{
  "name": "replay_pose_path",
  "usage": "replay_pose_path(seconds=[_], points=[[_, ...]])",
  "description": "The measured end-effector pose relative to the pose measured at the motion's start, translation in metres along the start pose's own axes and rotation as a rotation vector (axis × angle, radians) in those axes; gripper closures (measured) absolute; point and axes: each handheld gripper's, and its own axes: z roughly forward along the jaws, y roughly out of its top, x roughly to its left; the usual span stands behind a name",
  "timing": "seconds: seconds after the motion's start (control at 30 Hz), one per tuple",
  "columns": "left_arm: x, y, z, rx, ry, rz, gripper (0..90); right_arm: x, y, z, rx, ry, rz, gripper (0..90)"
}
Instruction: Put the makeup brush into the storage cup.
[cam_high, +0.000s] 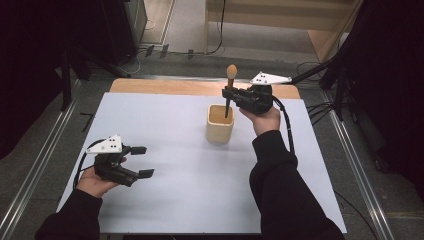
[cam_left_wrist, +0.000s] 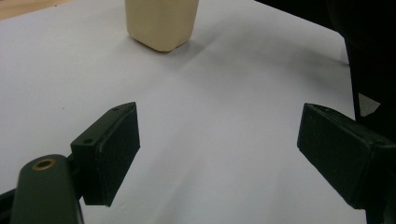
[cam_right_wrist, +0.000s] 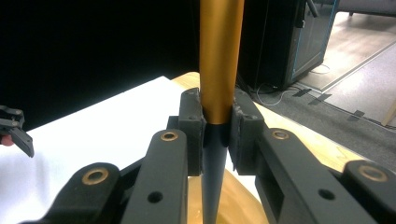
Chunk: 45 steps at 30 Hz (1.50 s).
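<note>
A white rectangular table top (cam_high: 165, 200) takes up most of the scene, with a strip of bare wood along its far edge and dark floor and cables around it. Right of centre and toward the far side stands a cream, square-sided cup with rounded corners (cam_high: 220, 123), upright and open at the top; in the left gripper view it sits at the far edge of the sheet (cam_left_wrist: 161, 21). The right gripper (cam_high: 229, 93), held in the person's right hand just right of the cup, has its jaws clamped together on a slim brush-like tool with a gold upper barrel, a dark tapering handle and a rounded tan head (cam_high: 230, 85). The tool stands upright, head up, with its dark pointed end down inside the cup's mouth; the right gripper view shows the pads pressing the tool (cam_right_wrist: 219, 70) where gold meets dark, with the cup's pale interior below. Whether the tip touches the cup's bottom cannot be told. The left gripper (cam_high: 143, 161) rests at the near left of the table, well apart from the cup, its jaws spread wide with nothing between them. Judged from this, the tool is nearly placed: the carrying and aiming are done, and what remains is to lower it fully, let go, and draw the right gripper away.
</note>
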Motion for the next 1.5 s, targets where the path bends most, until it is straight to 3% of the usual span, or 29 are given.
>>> replay_pose_path(seconds=[0.43,1.03,1.5], points=[[0.0,0.0,-0.001,0.002,0.002,0.002,14.1,0.005,-0.01,0.01,0.004,0.007,-0.004,78.6],[0.001,0.0,0.001,0.006,-0.002,-0.004,14.1,0.001,-0.034,0.011,0.023,0.002,0.034,78.4],[0.001,0.0,0.0,0.002,-0.002,-0.004,14.1,-0.001,-0.035,0.007,0.046,-0.004,0.038,78.2]])
